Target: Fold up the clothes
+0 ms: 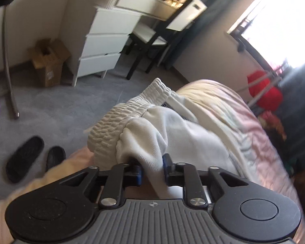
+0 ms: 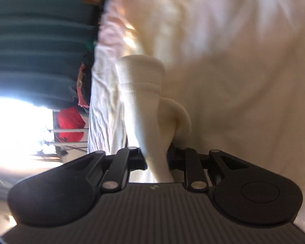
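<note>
- Left gripper [image 1: 152, 167]: jaws pinched on white ribbed-waistband cotton sweatpants [image 1: 172, 126], waistband near bed [image 1: 244, 109] edge.
- Right gripper [image 2: 156, 158]: jaws clamped on cuffed leg, stretching away lengthwise.

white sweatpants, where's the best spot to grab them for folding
Grip the white sweatpants at the ribbed elastic waistband, coming from its outer edge on the floor side. That band is thick and bunched, so it should slip less than the loose fabric the left gripper pinches.
</note>
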`<state>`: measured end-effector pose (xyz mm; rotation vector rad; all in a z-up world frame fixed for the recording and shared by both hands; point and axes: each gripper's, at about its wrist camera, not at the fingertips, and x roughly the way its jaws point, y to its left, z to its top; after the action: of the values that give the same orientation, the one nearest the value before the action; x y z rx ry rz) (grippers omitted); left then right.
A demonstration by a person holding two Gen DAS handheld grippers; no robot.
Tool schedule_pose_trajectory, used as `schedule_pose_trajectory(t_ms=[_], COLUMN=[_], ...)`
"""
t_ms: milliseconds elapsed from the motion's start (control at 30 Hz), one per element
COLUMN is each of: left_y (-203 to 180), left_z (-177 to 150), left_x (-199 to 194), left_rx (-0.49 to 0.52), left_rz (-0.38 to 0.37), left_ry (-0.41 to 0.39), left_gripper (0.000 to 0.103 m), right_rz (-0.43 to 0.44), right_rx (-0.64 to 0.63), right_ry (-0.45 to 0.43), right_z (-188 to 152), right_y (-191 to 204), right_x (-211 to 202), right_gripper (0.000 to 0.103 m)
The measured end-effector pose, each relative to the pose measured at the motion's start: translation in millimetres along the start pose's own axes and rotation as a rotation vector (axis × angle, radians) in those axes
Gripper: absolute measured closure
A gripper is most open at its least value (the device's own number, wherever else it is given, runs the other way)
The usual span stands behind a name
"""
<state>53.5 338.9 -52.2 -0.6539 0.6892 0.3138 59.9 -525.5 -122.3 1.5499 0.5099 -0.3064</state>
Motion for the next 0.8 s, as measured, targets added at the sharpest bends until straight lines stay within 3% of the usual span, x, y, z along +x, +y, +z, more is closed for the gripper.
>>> schedule_pose_trajectory(t_ms=[67, 167, 200, 267, 333, 367, 433, 467, 500, 667, 800], left_y=[1, -6, -8, -13, -18, -22, -32, -39, -46, -107, -172], left_z=[-9, -20, -24, -30, -37, -41, -46, -48, -50, -68, -100], left_x=[-4, -16, -22, -35, -48, -53, -60, -63, -66, -68, -52], left_rx=[0.044, 0.108, 0.136, 0.198, 0.262, 0.291, 0.343, 0.365, 0.386, 0.429, 0.446], left_rz=[-0.020, -0.009, 0.011, 0.020, 0.016, 0.016, 0.032, 0.035, 0.033, -0.017, -0.111], left_ry=[0.002, 0.018, 0.014, 0.000, -0.003, -0.005, -0.017, -0.030, -0.045, -0.114, -0.098], left_gripper=[0.062, 0.043, 0.036, 0.033, 0.026, 0.026, 0.026, 0.026, 0.026, 0.023, 0.020], right_rz=[0.029, 0.095, 0.122, 0.125, 0.111, 0.100, 0.066, 0.038, 0.019, 0.044, 0.039], right_rx=[0.005, -0.018, -0.029, -0.053, -0.069, -0.084, -0.119, -0.134, -0.144, -0.209, -0.218], right_ry=[0.023, 0.046, 0.053, 0.039, 0.032, 0.025, 0.000, -0.025, -0.041, -0.130, -0.158], right_z=[2, 2, 2, 3, 6, 8, 13, 14, 14, 7, 8], right_y=[-1, 3, 4, 8, 10, 10, 12, 14, 16, 36, 36], right_x=[2, 7, 9, 14, 22, 25, 28, 27, 27, 14, 12], right_gripper=[0.074, 0.029, 0.018, 0.018, 0.019, 0.024, 0.044, 0.067, 0.073, 0.083, 0.083])
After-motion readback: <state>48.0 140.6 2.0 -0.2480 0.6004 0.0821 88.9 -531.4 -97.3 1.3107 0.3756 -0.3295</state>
